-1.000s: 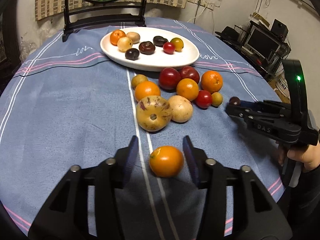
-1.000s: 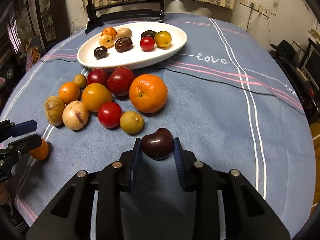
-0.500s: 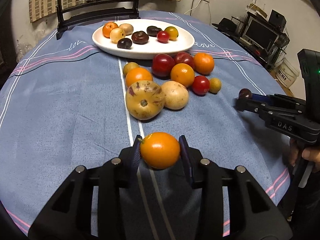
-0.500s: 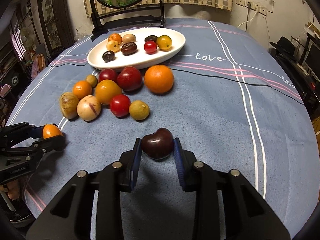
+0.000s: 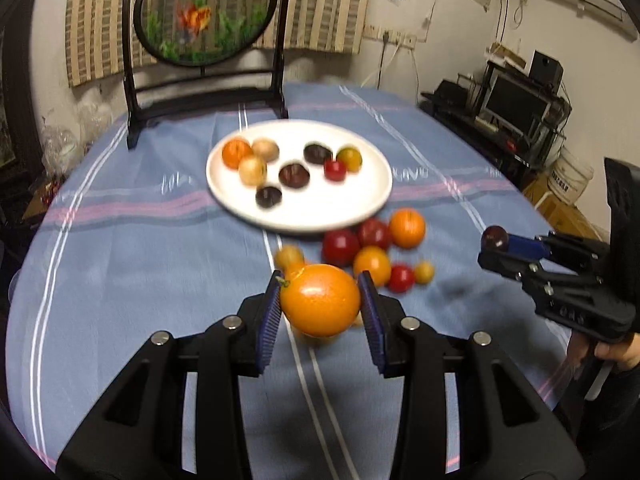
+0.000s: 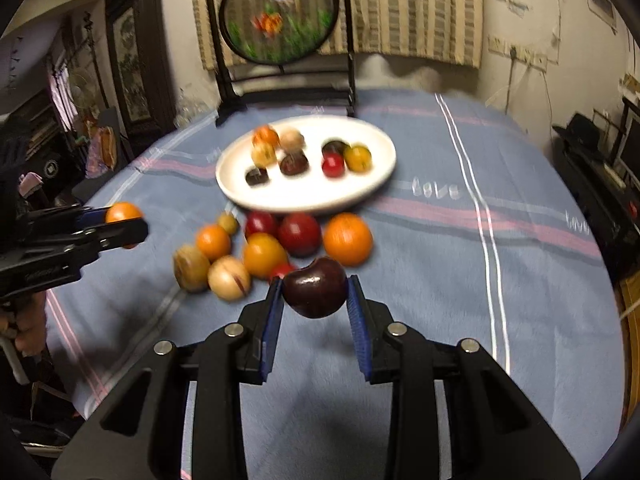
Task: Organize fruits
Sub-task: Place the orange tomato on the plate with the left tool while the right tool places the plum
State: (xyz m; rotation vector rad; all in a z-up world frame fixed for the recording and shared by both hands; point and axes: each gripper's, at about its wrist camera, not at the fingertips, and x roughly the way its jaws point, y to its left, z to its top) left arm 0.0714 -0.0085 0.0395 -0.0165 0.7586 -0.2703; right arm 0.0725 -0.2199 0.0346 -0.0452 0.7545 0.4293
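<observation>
Right wrist: blue striped tablecloth (image 6: 420, 264).

Glossy fruit over matt cloth

A shiny orange (image 5: 320, 300) and glossy dark plum (image 6: 315, 293) are gripped by ribbed blue pads (image 5: 269, 322); the tablecloth (image 6: 440, 280) is seen as soft, fuzzy fabric.

Where things sit around my two tongs

My left tongs (image 5: 320, 308) hold one fruit (image 5: 320, 300) above the table (image 5: 120, 280); my right tongs (image 6: 314, 296) hold another fruit (image 6: 315, 292). Ahead of both lies a pile of fruit (image 6: 272, 248), then the plate (image 5: 360, 208) with more fruit on it, then a round screen (image 5: 206, 12) at the far edge.
</observation>
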